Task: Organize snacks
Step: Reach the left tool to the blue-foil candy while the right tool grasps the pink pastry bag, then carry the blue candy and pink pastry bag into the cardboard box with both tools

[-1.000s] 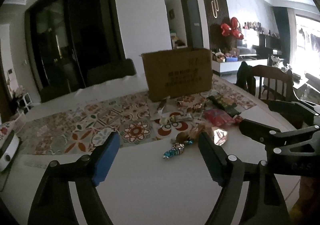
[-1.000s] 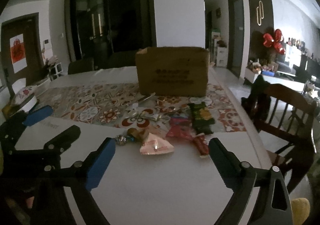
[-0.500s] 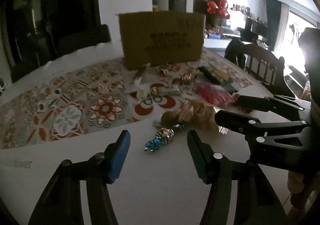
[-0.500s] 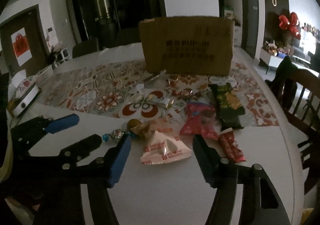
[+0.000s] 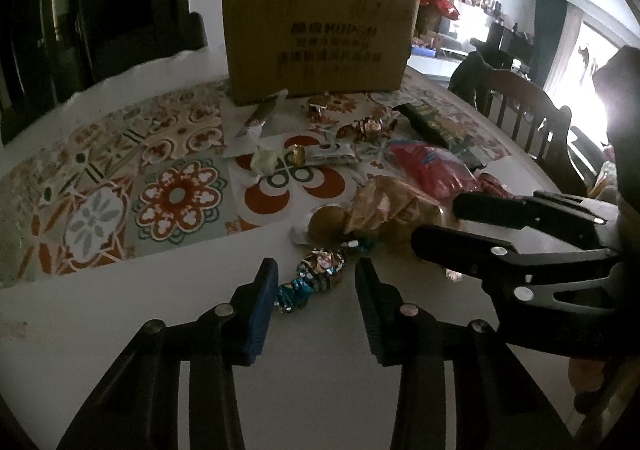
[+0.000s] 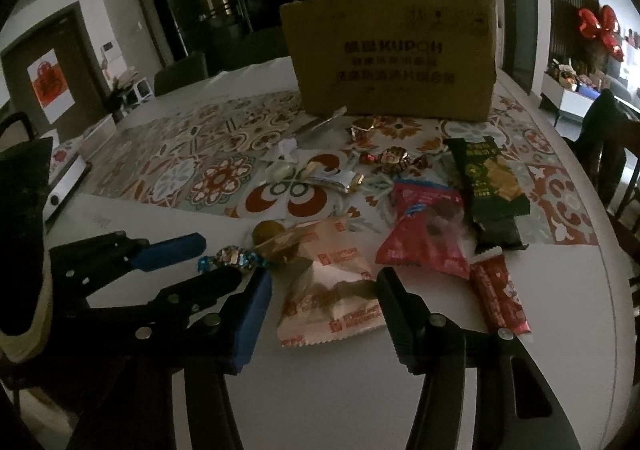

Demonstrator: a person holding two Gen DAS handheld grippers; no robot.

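Note:
Several snacks lie on the white table in front of a cardboard box (image 5: 318, 38), also in the right wrist view (image 6: 394, 58). My left gripper (image 5: 316, 276) is open, its fingers on either side of a shiny blue-ended wrapped candy (image 5: 314, 276), which also shows in the right wrist view (image 6: 230, 259). My right gripper (image 6: 324, 290) is open around a pale pink snack packet (image 6: 332, 290); the packet looks golden in the left wrist view (image 5: 386, 206). A red packet (image 6: 426, 238), a dark green packet (image 6: 490, 190) and a red stick pack (image 6: 500, 294) lie to the right.
A patterned mat (image 5: 120, 170) covers the table's middle, with small candies (image 6: 394, 160) and a silver bar (image 6: 332, 178) on it. A wooden chair (image 5: 524, 110) stands at the table's right edge. A white device (image 6: 64, 186) sits at the far left.
Both grippers have moved forward and down toward the snacks. The left jaws have narrowed around the wrapped candy, and the right jaws have narrowed around the pink packet.

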